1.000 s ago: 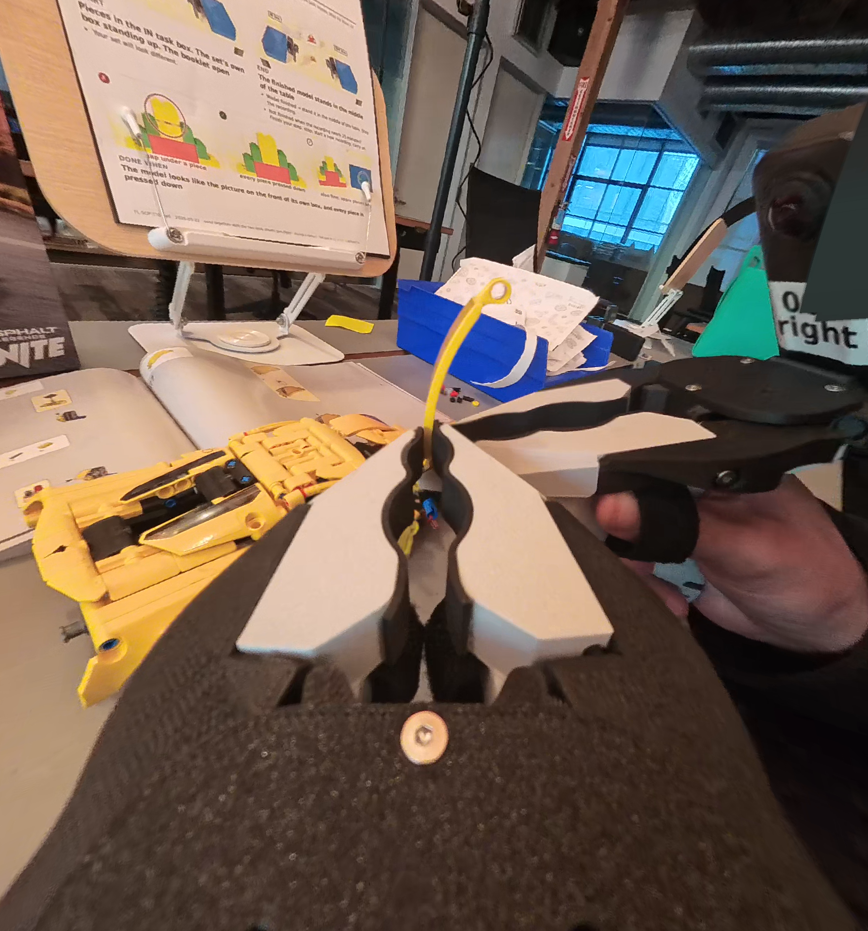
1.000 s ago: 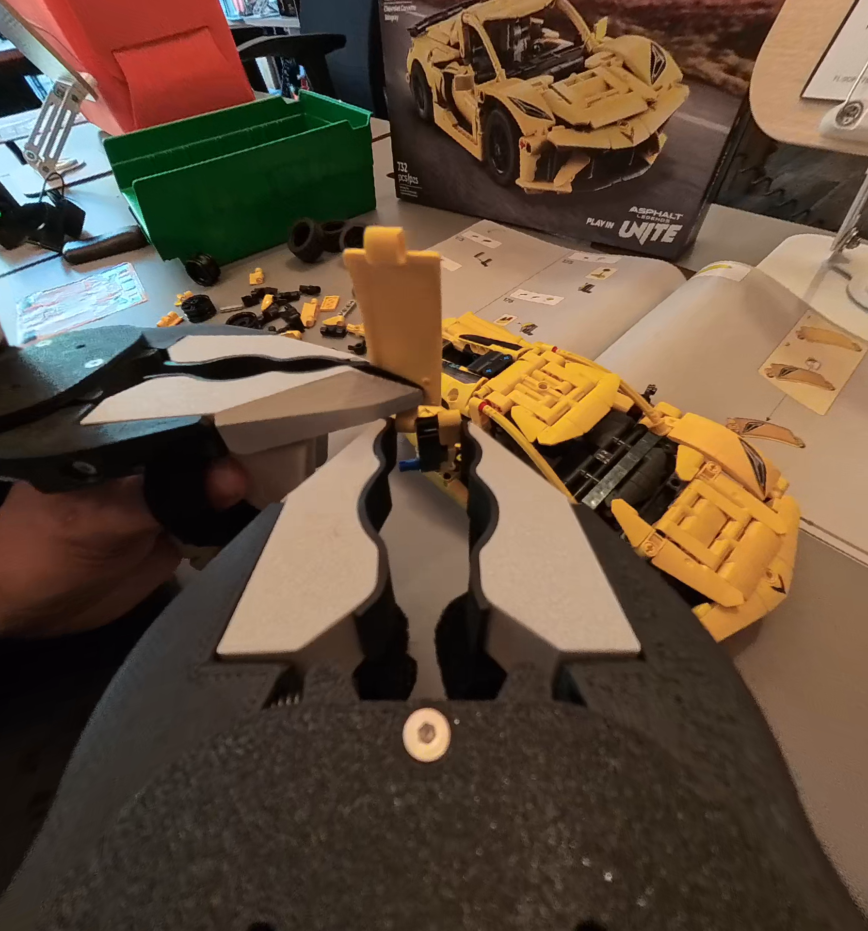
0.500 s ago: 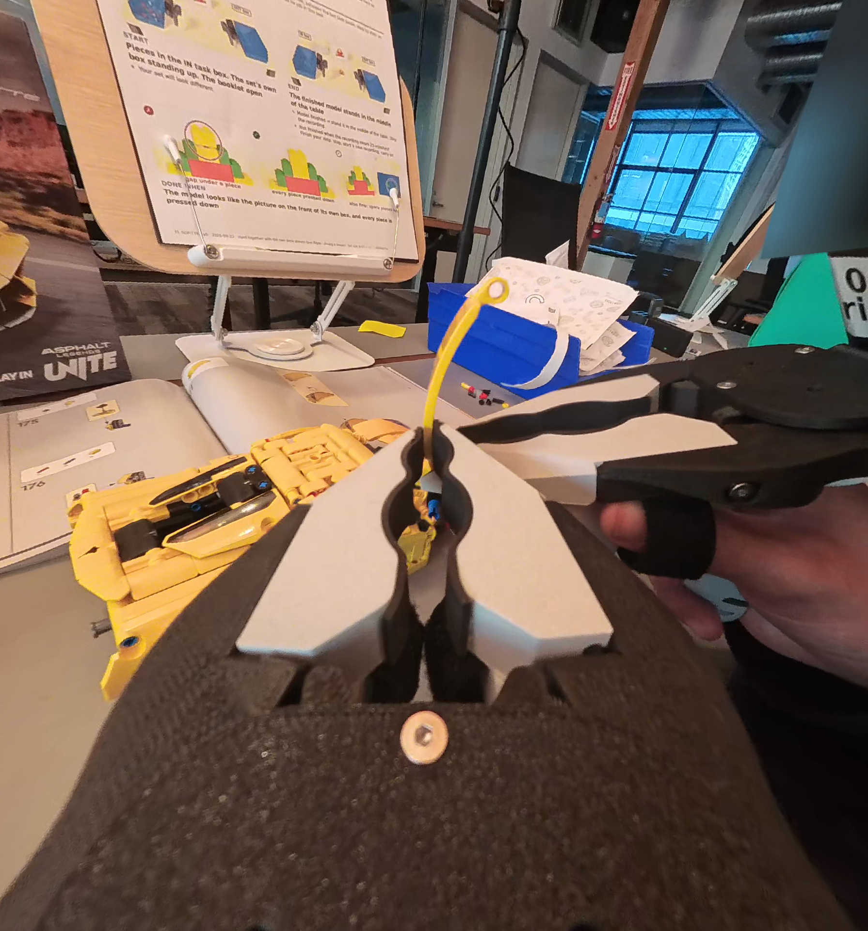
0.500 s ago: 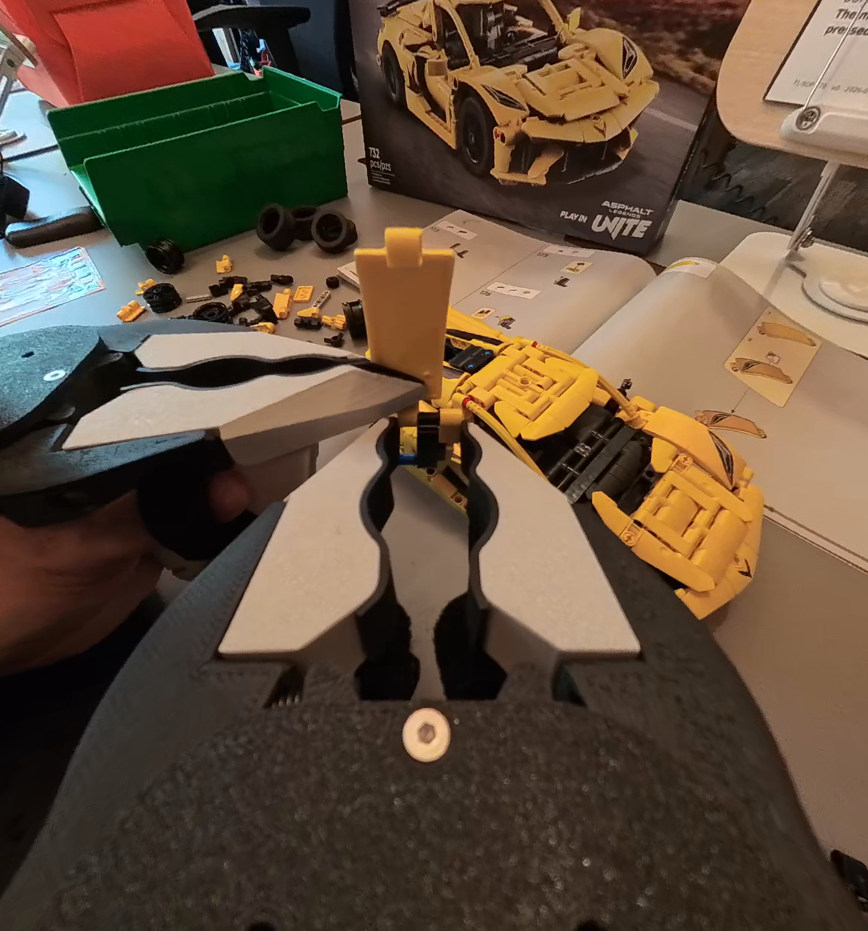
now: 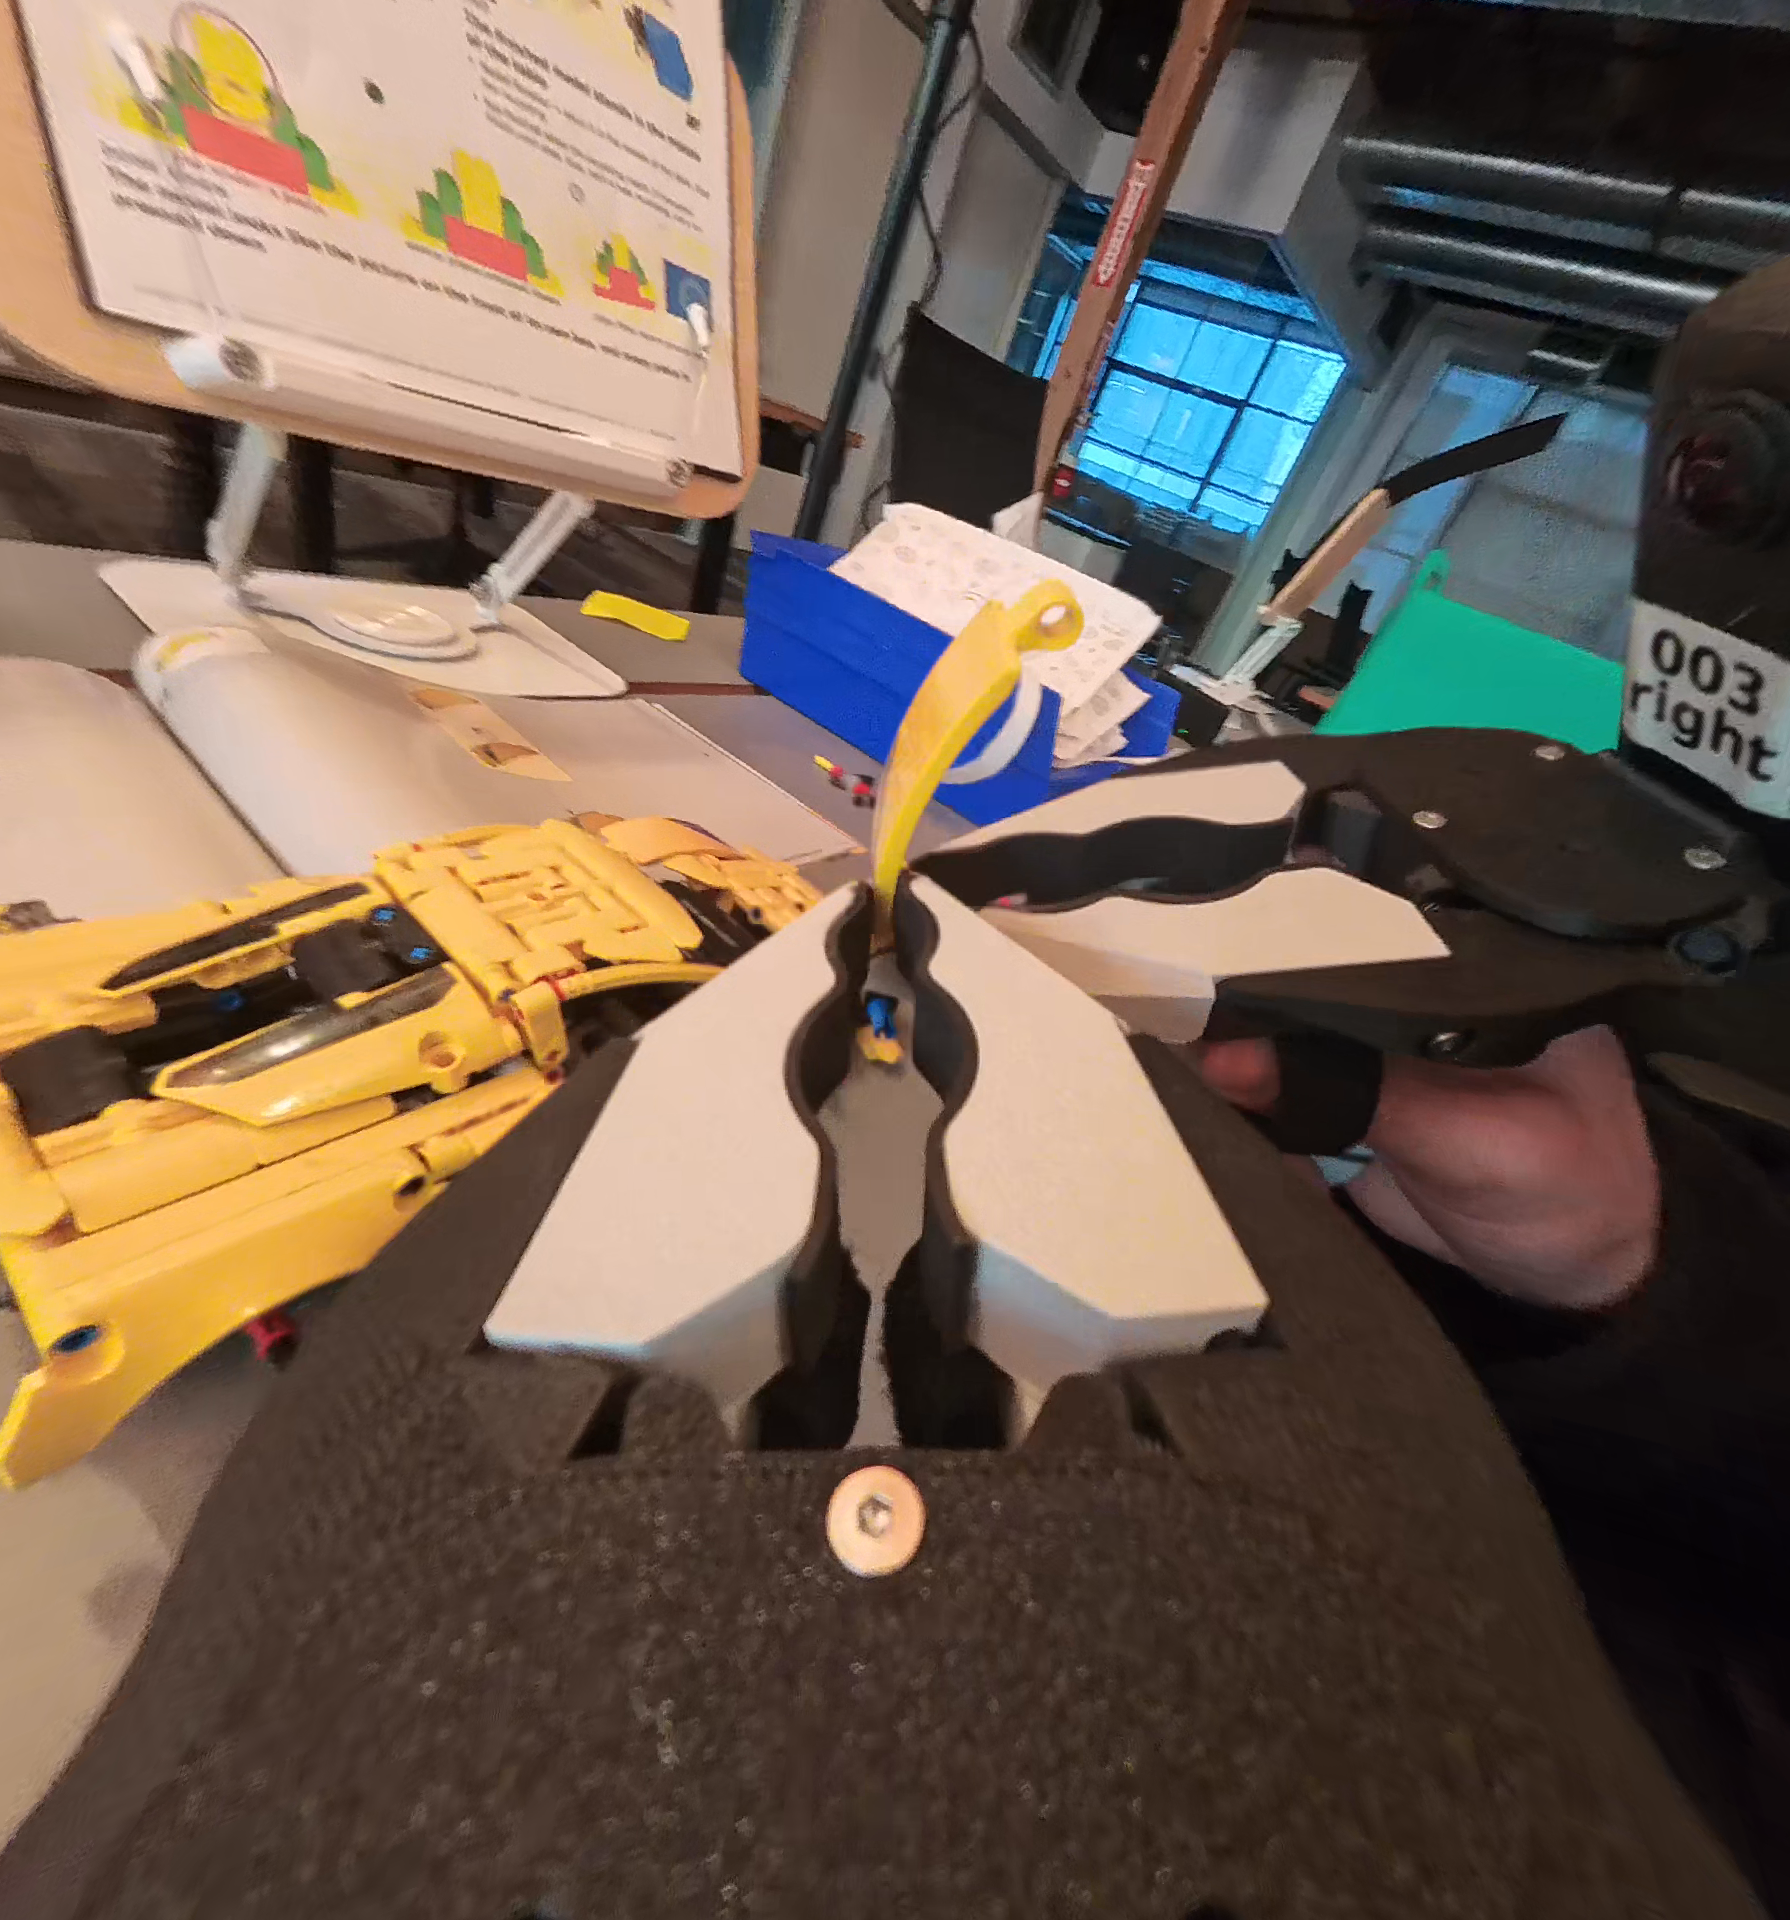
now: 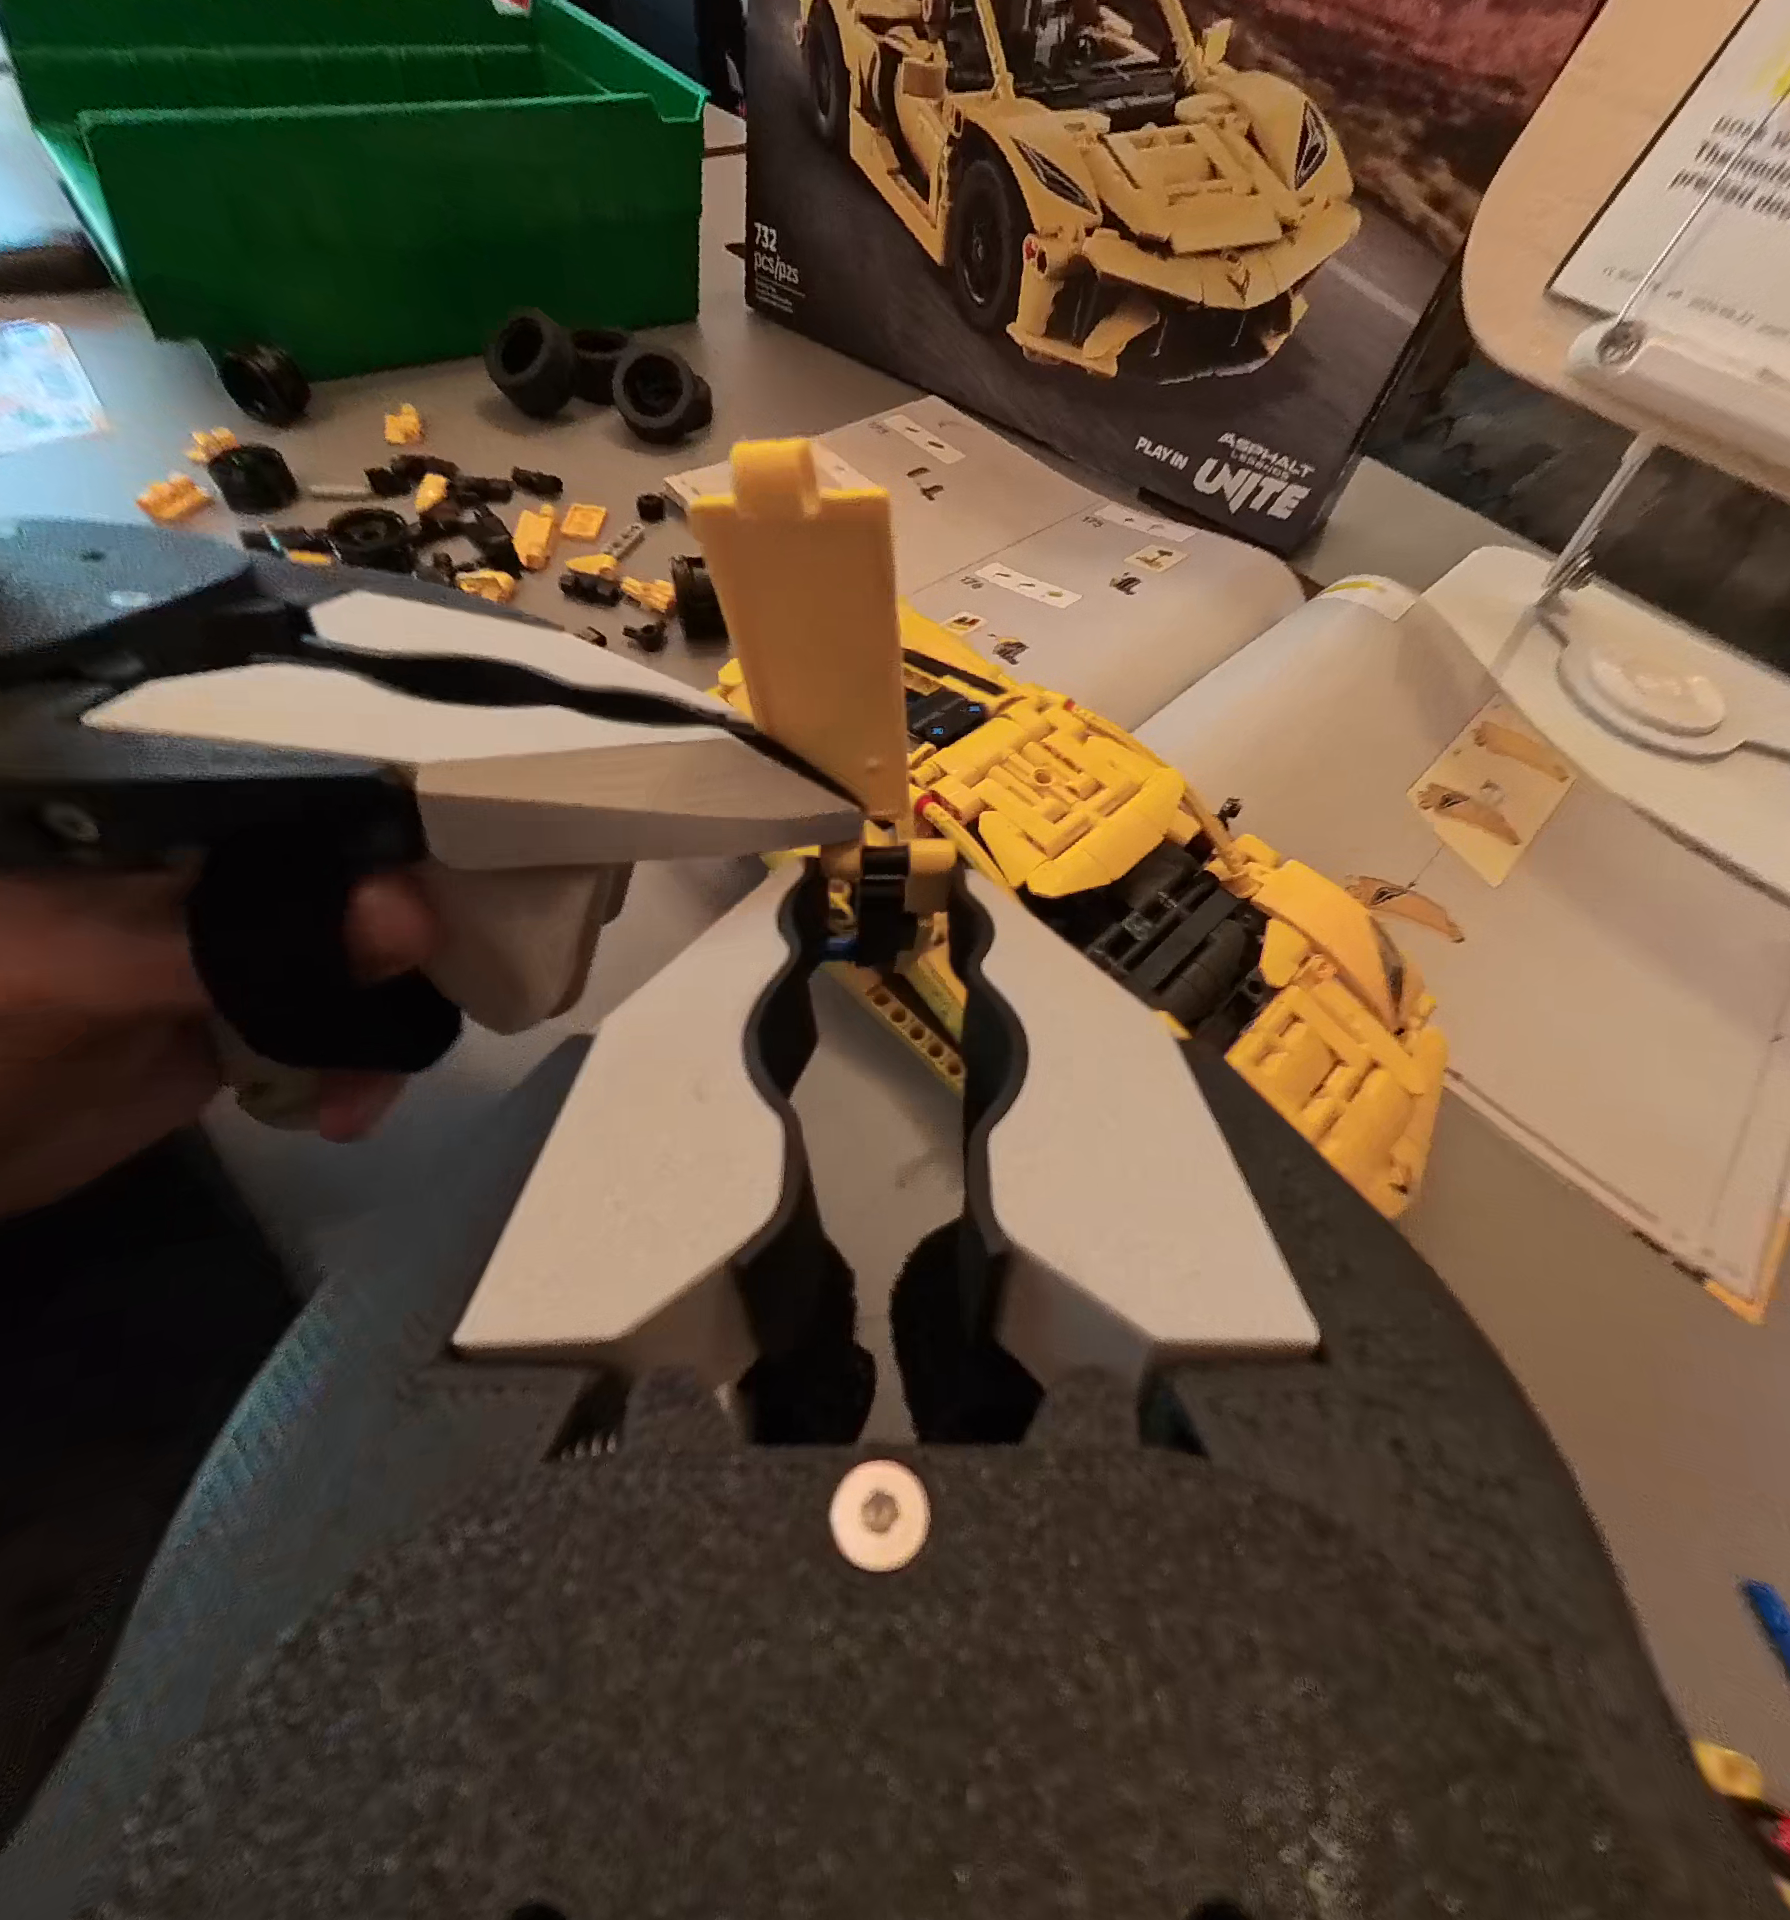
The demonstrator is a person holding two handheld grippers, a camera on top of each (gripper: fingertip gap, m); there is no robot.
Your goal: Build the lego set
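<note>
Both grippers are working one sub-assembly in the air above the half-built yellow brick car (image 5: 278, 1049). The left gripper (image 5: 883, 914) is clamping the flat yellow plastic panel (image 6: 808, 634); the right gripper (image 6: 886, 883) is pinching its small black-and-yellow connector (image 6: 886, 878). Next move, in my judgement — seating the joint squarely.

Each gripper has a rough, speckled black body with one silver screw set at six o'clock below the fingers. On the left gripper (image 5: 878, 914) the pale grey, wedge-shaped fingers (image 5: 683, 1164) are lined with wavy black pads; the right gripper (image 6: 886, 883) looks the same. From the left wrist view, the right gripper carries a white label at three o'clock. A black finger loop wraps the person's hand (image 5: 1473, 1164), dark sleeve behind.
</note>
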